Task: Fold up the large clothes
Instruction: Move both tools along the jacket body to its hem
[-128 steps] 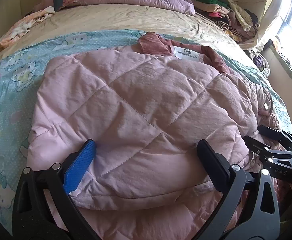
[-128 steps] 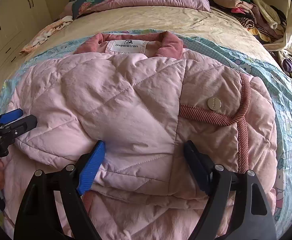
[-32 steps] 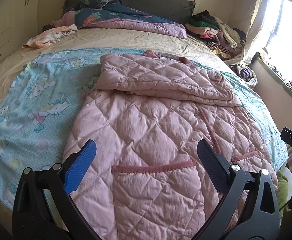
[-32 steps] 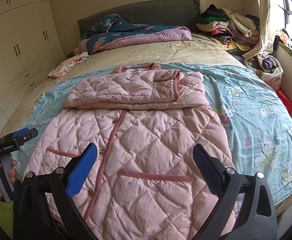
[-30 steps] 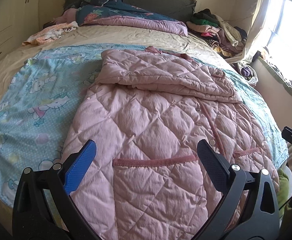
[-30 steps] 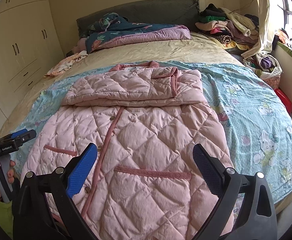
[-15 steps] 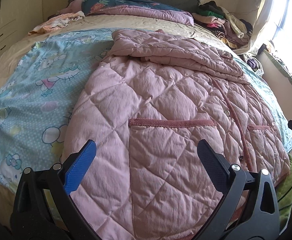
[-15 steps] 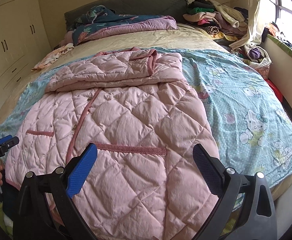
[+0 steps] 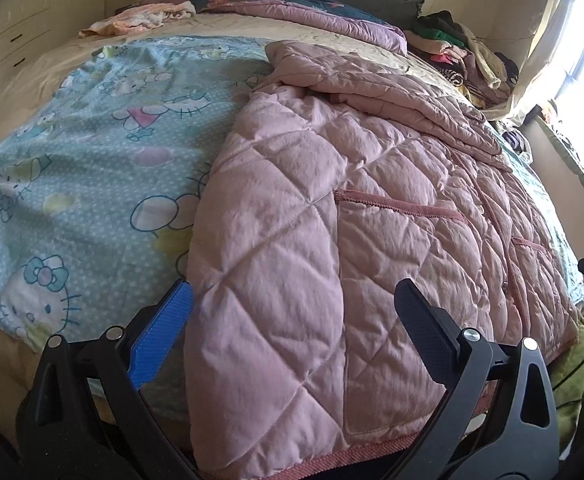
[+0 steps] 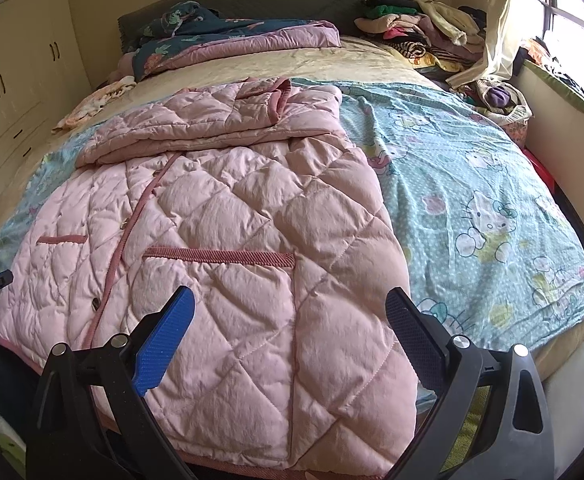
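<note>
Two hand-held grippers, left and right: jaws wide apart, empty | coat: flat on bed, hem at 6 o'clock, top folded down

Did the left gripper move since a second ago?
Yes. The left gripper has dropped lower and closer to the near hem of the pink quilted coat, judged against the coat's trimmed pocket, which now sits higher and looks bigger between the open fingers.

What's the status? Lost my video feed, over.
Left claw open, right claw open, both empty. Pink quilted coat flat on bed, top already folded down, hem nearest. Nothing in the way.
</note>
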`<state>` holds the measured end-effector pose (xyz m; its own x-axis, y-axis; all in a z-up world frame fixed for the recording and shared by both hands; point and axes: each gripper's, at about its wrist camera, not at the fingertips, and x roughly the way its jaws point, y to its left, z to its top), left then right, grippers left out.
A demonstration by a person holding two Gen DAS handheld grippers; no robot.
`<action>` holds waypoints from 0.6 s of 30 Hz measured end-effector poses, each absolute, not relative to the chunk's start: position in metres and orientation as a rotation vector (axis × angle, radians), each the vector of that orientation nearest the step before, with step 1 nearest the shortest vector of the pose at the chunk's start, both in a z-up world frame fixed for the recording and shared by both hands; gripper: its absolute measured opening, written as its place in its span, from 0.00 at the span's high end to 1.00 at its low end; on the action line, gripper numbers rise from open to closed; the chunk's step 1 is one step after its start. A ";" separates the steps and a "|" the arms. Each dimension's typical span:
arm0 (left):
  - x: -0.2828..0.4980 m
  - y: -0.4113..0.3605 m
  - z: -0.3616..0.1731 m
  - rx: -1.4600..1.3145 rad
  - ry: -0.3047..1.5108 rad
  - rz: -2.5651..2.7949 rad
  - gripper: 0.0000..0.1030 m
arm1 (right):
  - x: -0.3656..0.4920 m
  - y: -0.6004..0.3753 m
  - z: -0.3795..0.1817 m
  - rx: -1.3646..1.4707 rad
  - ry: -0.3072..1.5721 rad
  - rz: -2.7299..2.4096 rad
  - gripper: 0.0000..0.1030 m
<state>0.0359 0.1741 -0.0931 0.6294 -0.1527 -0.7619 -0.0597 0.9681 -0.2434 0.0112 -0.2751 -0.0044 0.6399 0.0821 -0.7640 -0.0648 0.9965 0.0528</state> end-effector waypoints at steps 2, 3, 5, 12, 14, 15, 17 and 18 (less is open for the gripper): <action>0.032 0.180 -0.095 -0.261 0.892 -0.050 0.09 | 0.009 -0.276 -0.006 0.021 0.877 0.087 0.07; 0.030 0.182 -0.096 -0.262 0.896 -0.054 0.10 | 0.008 -0.277 -0.007 0.020 0.880 0.090 0.07; 0.027 0.186 -0.101 -0.285 0.914 -0.067 0.15 | 0.005 -0.278 -0.009 0.017 0.888 0.092 0.07; 0.016 0.180 -0.118 -0.280 0.974 -0.109 0.26 | -0.010 -0.293 -0.022 0.033 0.937 0.081 0.07; 0.014 0.177 -0.122 -0.271 0.985 -0.119 0.26 | -0.014 -0.300 -0.027 0.043 0.954 0.074 0.07; 0.014 0.177 -0.124 -0.270 0.987 -0.121 0.26 | -0.017 -0.304 -0.030 0.047 0.964 0.067 0.07; 0.013 0.176 -0.124 -0.268 0.987 -0.123 0.26 | -0.023 -0.312 -0.036 0.054 0.981 0.053 0.07; 0.013 0.176 -0.124 -0.267 0.988 -0.124 0.26 | -0.024 -0.315 -0.040 0.058 0.994 0.051 0.07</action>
